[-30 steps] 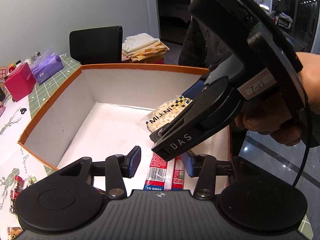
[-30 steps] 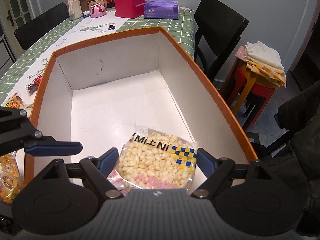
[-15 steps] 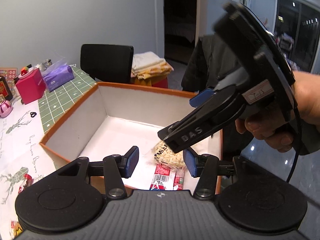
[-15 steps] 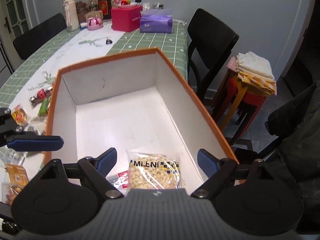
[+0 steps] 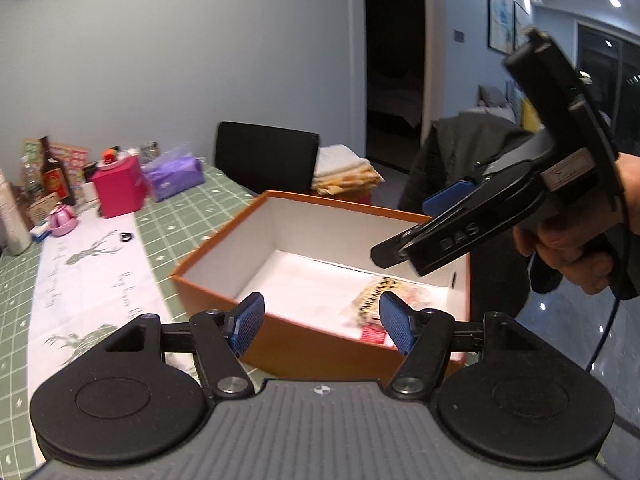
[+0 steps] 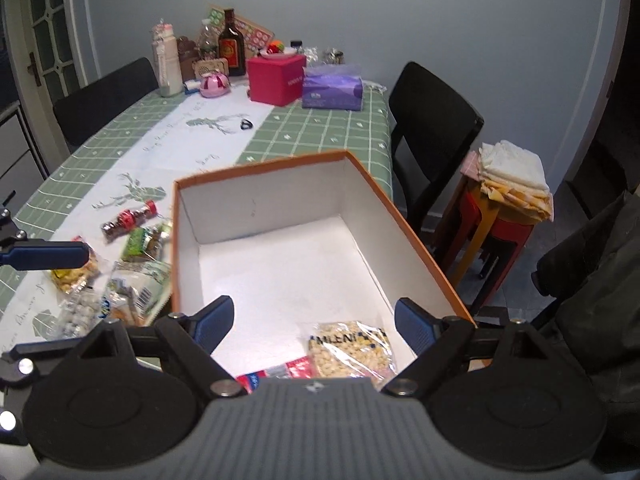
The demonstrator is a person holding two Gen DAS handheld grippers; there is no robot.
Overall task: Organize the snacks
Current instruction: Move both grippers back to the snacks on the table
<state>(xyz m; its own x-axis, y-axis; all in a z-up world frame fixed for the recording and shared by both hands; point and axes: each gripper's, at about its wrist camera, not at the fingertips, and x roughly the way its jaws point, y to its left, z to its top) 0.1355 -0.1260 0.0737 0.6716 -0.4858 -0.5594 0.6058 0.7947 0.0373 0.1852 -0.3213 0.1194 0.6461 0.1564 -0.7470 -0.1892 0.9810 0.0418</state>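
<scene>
Orange box (image 6: pixel 416 240), white inside, open-topped, on the green checked table (image 6: pixel 320 132) near its edge. Inside the box, in the near right corner: a clear packet of pale puffed snacks (image 6: pixel 352 350) with a blue-and-yellow checked label, lying flat on the floor of the box; just left of it, touching, a red-and-white packet (image 6: pixel 280 372), partly hidden by the gripper body.

Left gripper (image 5: pixel 322 326) above the near wall of the box, jaws just been opening, now apart, nothing between the blue pads. Right gripper (image 6: pixel 314 326) over the near end of the box, jaws wide apart, empty, held by a hand (image 5: pixel 576 256) to the right of the box.

Left of the box, on the table: a loose heap of snack packets (image 6: pixel 116 276). Far beyond the box: a pink box (image 6: pixel 276 80), a purple tissue pack (image 6: pixel 332 90), a dark bottle (image 6: pixel 231 46). Right of the box: a black chair (image 6: pixel 432 132).
</scene>
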